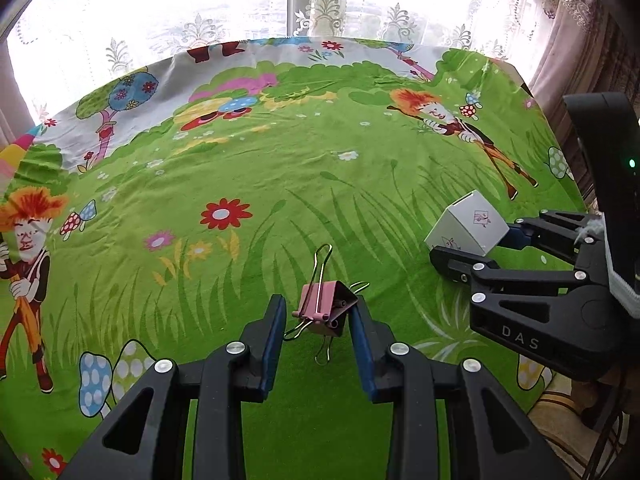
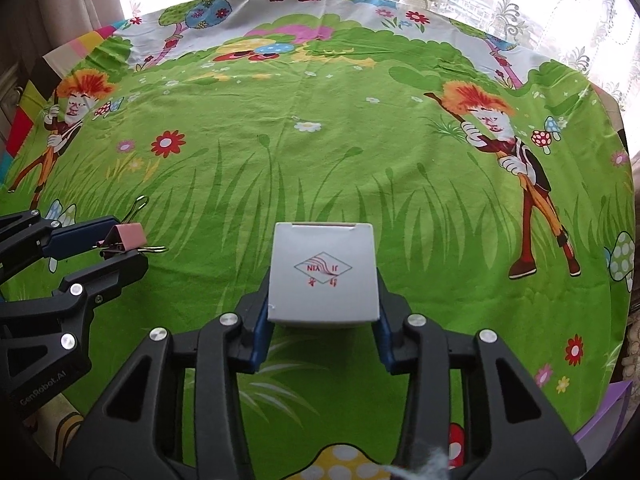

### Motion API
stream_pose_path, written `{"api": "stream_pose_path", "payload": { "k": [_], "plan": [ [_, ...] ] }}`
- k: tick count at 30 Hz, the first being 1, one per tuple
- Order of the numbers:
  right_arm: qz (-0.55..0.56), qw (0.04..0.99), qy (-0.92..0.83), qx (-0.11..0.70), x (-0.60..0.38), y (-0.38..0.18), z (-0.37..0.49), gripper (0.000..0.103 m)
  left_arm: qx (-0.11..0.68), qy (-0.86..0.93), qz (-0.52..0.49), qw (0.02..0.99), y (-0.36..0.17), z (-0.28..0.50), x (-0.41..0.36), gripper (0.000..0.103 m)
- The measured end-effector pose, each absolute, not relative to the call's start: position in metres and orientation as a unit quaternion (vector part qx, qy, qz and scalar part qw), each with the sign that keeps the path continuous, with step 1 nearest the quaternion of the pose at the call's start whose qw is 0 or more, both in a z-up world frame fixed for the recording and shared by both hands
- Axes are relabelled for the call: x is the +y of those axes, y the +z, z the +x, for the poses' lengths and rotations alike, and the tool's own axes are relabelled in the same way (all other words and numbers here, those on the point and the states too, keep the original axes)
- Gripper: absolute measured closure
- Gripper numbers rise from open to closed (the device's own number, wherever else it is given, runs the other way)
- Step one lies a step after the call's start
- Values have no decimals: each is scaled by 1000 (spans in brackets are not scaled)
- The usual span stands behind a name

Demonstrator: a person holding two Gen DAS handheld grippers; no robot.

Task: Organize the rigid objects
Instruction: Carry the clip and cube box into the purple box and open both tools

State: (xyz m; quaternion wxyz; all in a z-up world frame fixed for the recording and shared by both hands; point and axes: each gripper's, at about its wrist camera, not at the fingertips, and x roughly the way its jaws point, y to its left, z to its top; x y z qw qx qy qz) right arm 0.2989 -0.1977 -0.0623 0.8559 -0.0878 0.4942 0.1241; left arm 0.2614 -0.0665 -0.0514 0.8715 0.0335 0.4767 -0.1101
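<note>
A pink binder clip point(image 1: 320, 306) with gold wire handles sits between the blue pads of my left gripper point(image 1: 320, 320), which is shut on it just above the green cartoon tablecloth point(image 1: 240, 168). The right wrist view shows the same clip point(image 2: 127, 236) in the left gripper point(image 2: 126, 242) at the left edge. A small white box point(image 2: 324, 268) with a red diamond logo is clamped on both sides by my right gripper point(image 2: 324, 308). From the left wrist view, that box point(image 1: 468, 224) is tilted in the right gripper point(image 1: 476, 240) to the right of the clip.
The cloth covers a table that ends at a lace-curtained window point(image 1: 320, 0) at the back. Heavier drapes point(image 1: 580, 40) hang at the right. A purple object point(image 2: 600, 412) sticks out past the table's near right edge.
</note>
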Motion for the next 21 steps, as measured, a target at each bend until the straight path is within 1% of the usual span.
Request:
{"api": "stream_pose_path", "payload": {
  "k": [10, 21],
  "plan": [
    [-79, 858, 129, 490, -203, -50, 276, 57, 462, -101, 20, 881, -35, 247, -62, 70],
    [-71, 874, 127, 464, -213, -17, 232, 57, 442, -103, -13, 891, -12, 211, -59, 69]
  ]
}}
